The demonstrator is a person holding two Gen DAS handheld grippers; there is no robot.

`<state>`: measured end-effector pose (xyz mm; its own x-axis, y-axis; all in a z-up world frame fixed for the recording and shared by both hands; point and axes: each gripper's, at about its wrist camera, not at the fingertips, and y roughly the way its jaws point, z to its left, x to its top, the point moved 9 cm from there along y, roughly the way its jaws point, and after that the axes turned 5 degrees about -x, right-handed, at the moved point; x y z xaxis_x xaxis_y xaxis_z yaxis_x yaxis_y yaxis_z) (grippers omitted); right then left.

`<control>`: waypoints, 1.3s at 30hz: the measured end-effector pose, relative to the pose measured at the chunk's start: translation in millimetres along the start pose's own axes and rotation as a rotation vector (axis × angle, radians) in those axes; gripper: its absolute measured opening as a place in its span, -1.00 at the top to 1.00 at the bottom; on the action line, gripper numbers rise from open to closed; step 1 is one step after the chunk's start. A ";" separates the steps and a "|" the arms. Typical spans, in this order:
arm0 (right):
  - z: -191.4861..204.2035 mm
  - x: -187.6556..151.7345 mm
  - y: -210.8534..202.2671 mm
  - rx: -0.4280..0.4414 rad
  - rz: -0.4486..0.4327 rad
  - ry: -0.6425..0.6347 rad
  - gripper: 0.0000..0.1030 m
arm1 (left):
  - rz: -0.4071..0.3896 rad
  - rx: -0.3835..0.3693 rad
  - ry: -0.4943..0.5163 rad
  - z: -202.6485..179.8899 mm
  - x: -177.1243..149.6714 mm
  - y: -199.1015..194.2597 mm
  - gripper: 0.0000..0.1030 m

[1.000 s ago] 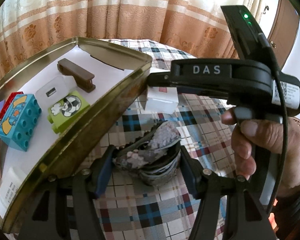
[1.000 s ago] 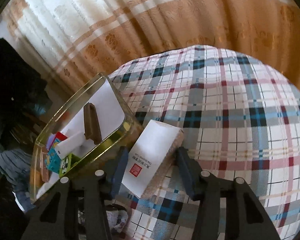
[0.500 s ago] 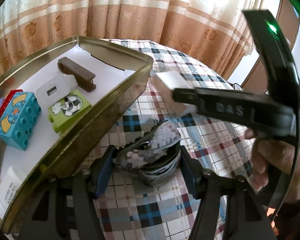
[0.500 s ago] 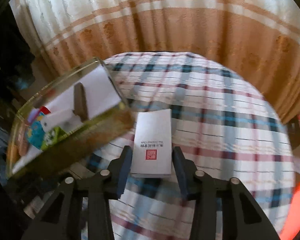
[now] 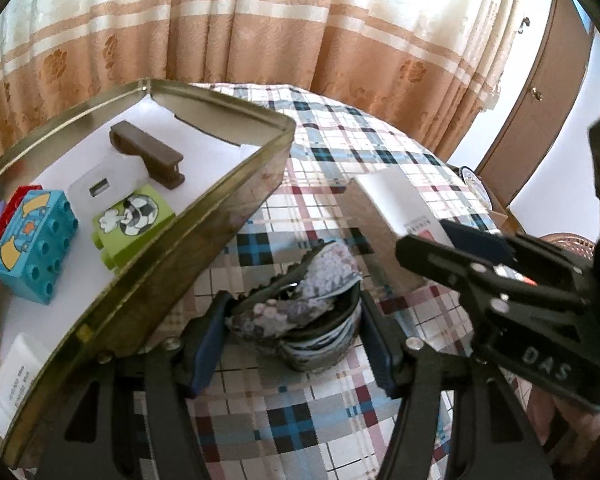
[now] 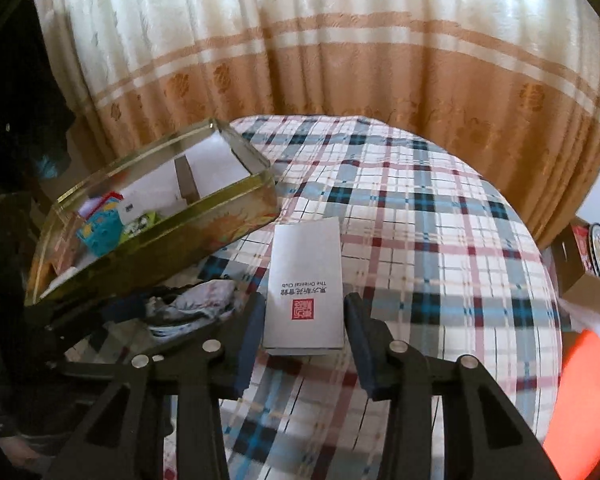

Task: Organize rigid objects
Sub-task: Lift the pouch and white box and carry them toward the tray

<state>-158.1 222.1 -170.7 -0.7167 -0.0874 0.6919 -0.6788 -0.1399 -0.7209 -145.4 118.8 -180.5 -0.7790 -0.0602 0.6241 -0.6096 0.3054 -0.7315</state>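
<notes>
Right gripper [image 6: 304, 330] clamps white box [image 6: 306, 284] between both fingers, lifted off plaid tablecloth [image 6: 440, 240]. Box long axis runs straight ahead along the fingers, far end past the fingertips, red stamp end nearest the camera. Gold tin tray [image 6: 236, 228] left of the fingers. Left gripper [image 5: 290, 334] closed on a patterned pouch [image 5: 300, 300] resting on the cloth, tray rim just left of its left finger.

home: curtains [image 5: 260, 40], plaid tablecloth [image 6: 440, 220]
</notes>
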 end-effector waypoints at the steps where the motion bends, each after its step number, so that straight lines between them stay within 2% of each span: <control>1: 0.1 -0.8 -2.1 -0.010 -0.010 0.008 0.15 | -0.003 0.003 0.006 -0.6 0.1 -1.0 -0.20; 6: -4.7 -1.5 -11.7 -0.041 -0.067 0.057 0.15 | -0.039 0.013 0.024 -2.3 1.9 -8.8 -0.20; 10: -8.2 1.5 -20.8 -0.103 -0.125 0.056 0.15 | -0.070 0.013 0.015 0.5 5.3 -15.1 -0.20; 15: -12.6 2.3 -25.6 -0.121 -0.161 0.081 0.15 | -0.093 0.024 0.008 2.5 7.3 -17.3 -0.20; 39: -8.3 4.4 -30.4 -0.180 -0.216 0.051 0.15 | -0.176 0.045 0.021 2.6 10.4 -32.8 -0.20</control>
<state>-142.0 234.1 -146.1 -0.5562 -0.0246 0.8307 -0.8310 0.0276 -0.5556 -133.9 105.6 -150.7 -0.6567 -0.0893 0.7488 -0.7427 0.2486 -0.6217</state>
